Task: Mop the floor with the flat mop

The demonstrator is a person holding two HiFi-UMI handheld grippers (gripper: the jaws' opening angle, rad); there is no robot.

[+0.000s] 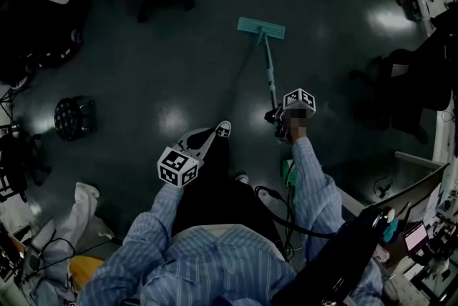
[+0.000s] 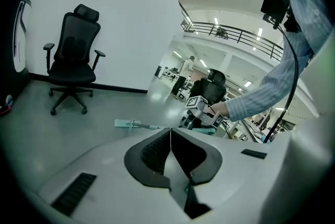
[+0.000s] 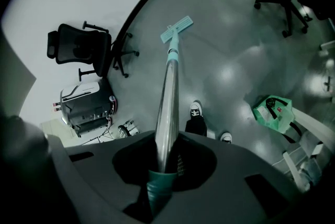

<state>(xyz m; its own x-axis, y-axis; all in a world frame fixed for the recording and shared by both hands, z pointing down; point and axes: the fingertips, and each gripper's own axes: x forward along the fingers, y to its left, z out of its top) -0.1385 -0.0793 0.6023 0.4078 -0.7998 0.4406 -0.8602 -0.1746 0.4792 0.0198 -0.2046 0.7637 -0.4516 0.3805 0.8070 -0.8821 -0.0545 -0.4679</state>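
Your right gripper (image 1: 279,116) is clamped on the top end of the flat mop (image 1: 269,68). Its pole runs forward, away from you and slightly left, down to the mop head (image 1: 261,27), flat on the floor (image 1: 179,76) toward the far wall. Your left gripper (image 1: 206,145) is closed on nothing, off the pole to its left, so the right is the nearer hand.

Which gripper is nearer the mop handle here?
Right. The right gripper is clamped on the mop handle near its top; the left gripper, shut and empty, hangs apart at its left.
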